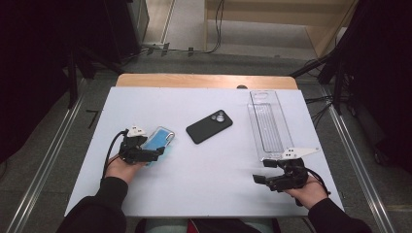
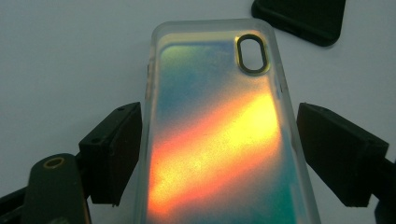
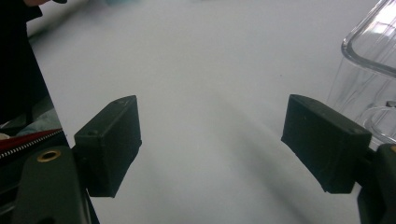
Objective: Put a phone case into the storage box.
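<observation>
Phone case (image 2: 219, 135), iridescent with clear rim, lies flat on worktop (image 1: 194, 170) at near left, black phone (image 1: 209, 126) just beyond. Likely light, thin, slightly flexible, slick rim; best taken across long side edges. Left gripper (image 1: 158, 154) fingers (image 2: 114, 151) straddle case, left pad at its edge, right pad apart: not yet clamped. Right gripper (image 1: 260, 178) fingers spread, nothing between them, near clear tray (image 1: 267, 121).

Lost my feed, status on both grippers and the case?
Left gripper astride iridescent case, jaws at its edges, grip unclear. Right gripper open, empty, near clear tray. Black phone beyond case, clear of it.
</observation>
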The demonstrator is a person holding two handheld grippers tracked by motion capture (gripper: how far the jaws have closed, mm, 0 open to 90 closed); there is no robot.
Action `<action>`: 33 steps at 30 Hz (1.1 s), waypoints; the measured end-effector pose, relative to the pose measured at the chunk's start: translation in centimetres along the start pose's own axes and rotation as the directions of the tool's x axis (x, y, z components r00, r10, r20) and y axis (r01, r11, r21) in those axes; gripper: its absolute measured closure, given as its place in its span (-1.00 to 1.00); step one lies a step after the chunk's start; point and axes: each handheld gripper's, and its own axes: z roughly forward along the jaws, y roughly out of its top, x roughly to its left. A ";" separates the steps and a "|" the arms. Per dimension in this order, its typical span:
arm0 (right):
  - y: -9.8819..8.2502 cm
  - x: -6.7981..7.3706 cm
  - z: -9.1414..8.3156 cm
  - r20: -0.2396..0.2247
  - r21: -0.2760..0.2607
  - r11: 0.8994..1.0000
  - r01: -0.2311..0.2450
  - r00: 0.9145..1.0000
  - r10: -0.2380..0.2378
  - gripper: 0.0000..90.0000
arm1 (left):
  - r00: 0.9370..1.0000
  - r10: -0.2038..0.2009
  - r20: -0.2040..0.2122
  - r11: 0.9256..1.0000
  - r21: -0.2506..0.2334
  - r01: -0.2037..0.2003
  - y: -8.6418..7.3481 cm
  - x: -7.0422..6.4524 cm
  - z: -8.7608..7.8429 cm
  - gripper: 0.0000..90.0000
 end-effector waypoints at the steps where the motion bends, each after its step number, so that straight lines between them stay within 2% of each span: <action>1: 0.0 0.0 0.0 0.001 0.001 1.000 0.001 1.000 -0.001 -0.61 | 1.000 0.001 0.004 1.000 -0.009 -0.001 0.1 -0.1 -0.1 -0.62; 6: 0.0 0.0 0.0 -0.007 -0.003 1.000 -0.006 1.000 0.006 -0.61 | 0.999 0.015 0.030 0.999 -0.029 -0.014 0.6 -0.8 -1.0 -0.62; 12: 0.0 0.0 0.0 -0.003 -0.008 1.000 -0.007 1.000 0.007 -0.61 | 0.997 0.027 0.075 1.000 -0.018 -0.025 0.9 -2.0 -1.6 -0.62; 15: 0.0 0.0 0.0 0.001 -0.011 1.000 -0.003 1.000 0.003 -0.61 | 0.994 0.038 0.103 0.999 -0.023 -0.036 1.2 -3.0 -1.8 -0.62; 18: 0.0 0.0 0.0 -0.009 -0.012 1.000 -0.021 1.000 0.021 -0.61 | 0.990 0.054 0.131 0.998 -0.031 -0.050 1.4 -3.9 -2.0 -0.62; 20: 0.0 0.0 0.0 -0.010 -0.020 1.000 -0.023 1.000 0.022 -0.61 | 0.987 0.051 0.150 0.998 -0.031 -0.047 1.5 -4.3 -2.0 -0.62; 26: 0.1 0.1 -0.1 -0.006 -0.024 1.000 -0.018 1.000 0.017 -0.61 | 0.985 0.066 0.161 0.998 -0.019 -0.064 1.6 -5.5 -1.7 -0.62; 29: 0.2 0.3 0.1 -0.012 -0.010 1.000 -0.025 1.000 0.025 -0.61 | 0.984 0.046 0.175 0.999 -0.023 -0.043 1.8 -6.1 -1.5 -0.62; 31: 0.2 0.3 0.2 -0.011 -0.009 1.000 -0.021 1.000 0.021 -0.61 | 0.982 0.057 0.179 0.998 -0.025 -0.054 1.9 -6.5 -1.5 -0.62; 33: 0.3 0.5 0.3 -0.014 -0.009 1.000 -0.025 1.000 0.024 -0.61 | 0.982 0.052 0.181 0.998 -0.032 -0.047 2.0 -6.9 -1.4 -0.62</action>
